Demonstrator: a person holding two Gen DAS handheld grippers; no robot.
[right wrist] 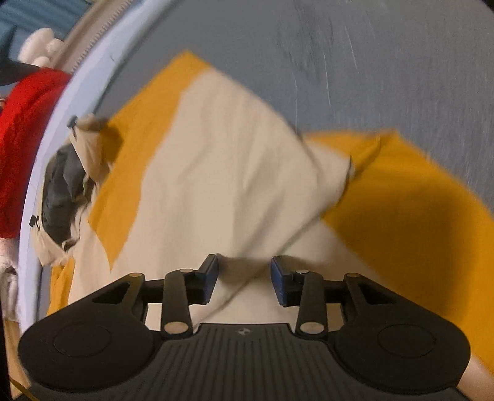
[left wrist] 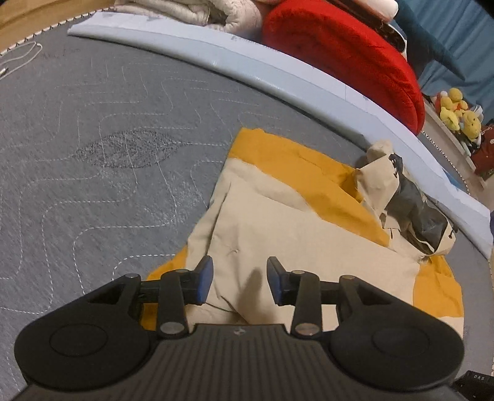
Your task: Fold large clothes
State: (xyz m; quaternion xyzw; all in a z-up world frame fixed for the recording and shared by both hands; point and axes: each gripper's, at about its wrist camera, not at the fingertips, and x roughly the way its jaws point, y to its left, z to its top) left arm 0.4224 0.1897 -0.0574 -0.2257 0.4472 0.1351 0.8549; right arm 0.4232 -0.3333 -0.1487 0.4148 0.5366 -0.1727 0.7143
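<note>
A beige and mustard-yellow hooded jacket (left wrist: 296, 222) lies partly folded on the grey quilted mattress (left wrist: 92, 154). Its hood with dark lining (left wrist: 410, 206) points toward the light blue edge. My left gripper (left wrist: 239, 280) is open and empty just above the beige panel. In the right wrist view the jacket (right wrist: 216, 172) fills the middle, with a yellow sleeve (right wrist: 416, 209) spread to the right. My right gripper (right wrist: 244, 280) is open above a beige fold, holding nothing. The view is blurred.
A light blue padded border (left wrist: 247, 64) runs along the mattress's far side. Behind it lie a red cushion (left wrist: 345, 52), a pale rolled blanket (left wrist: 200, 12) and yellow plush toys (left wrist: 460, 114). A white cord (left wrist: 21, 58) lies at the far left.
</note>
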